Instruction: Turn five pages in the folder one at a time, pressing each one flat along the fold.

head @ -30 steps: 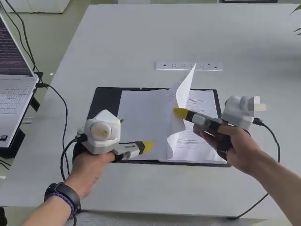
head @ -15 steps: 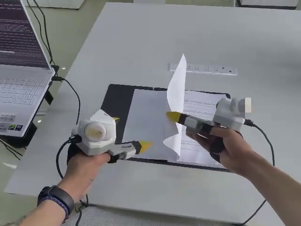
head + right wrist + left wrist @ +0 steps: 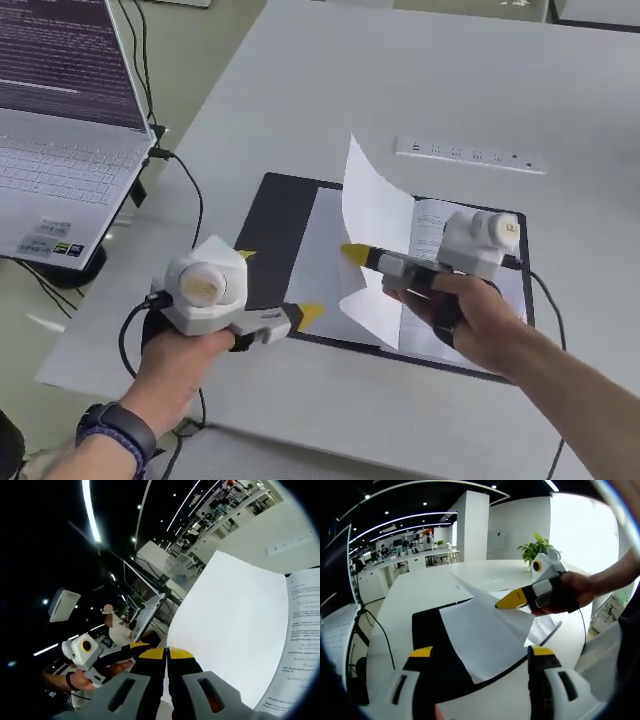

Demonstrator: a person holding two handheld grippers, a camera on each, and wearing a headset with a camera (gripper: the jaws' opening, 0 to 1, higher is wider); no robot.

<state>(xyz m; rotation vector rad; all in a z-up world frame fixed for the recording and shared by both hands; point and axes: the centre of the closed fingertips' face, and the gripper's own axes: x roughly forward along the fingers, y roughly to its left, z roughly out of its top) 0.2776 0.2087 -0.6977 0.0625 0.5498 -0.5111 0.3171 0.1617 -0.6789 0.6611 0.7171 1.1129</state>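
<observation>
A black folder [image 3: 275, 215] lies open on the white table, with printed pages [image 3: 425, 225] on its right half. One white page [image 3: 375, 215] stands lifted and curled over the fold. My right gripper [image 3: 352, 254] is shut on that page's edge, its yellow tips pinched together [image 3: 166, 653] against the sheet [image 3: 235, 620]. My left gripper [image 3: 280, 285] hovers over the folder's front left corner, open with nothing between its jaws [image 3: 482, 652]. From the left gripper view, the right gripper [image 3: 512, 599] holds the raised page [image 3: 485, 630] above the folder [image 3: 427, 625].
An open laptop [image 3: 60, 160] sits at the left on the table, with black cables [image 3: 190, 200] running past the folder. A white power strip [image 3: 470, 155] lies behind the folder. The table's front edge [image 3: 300, 425] is close below the folder.
The right gripper has carried the lifted page leftward, past the fold and toward the left half. The left gripper has stayed near the folder's front left corner. The head camera has shifted.
</observation>
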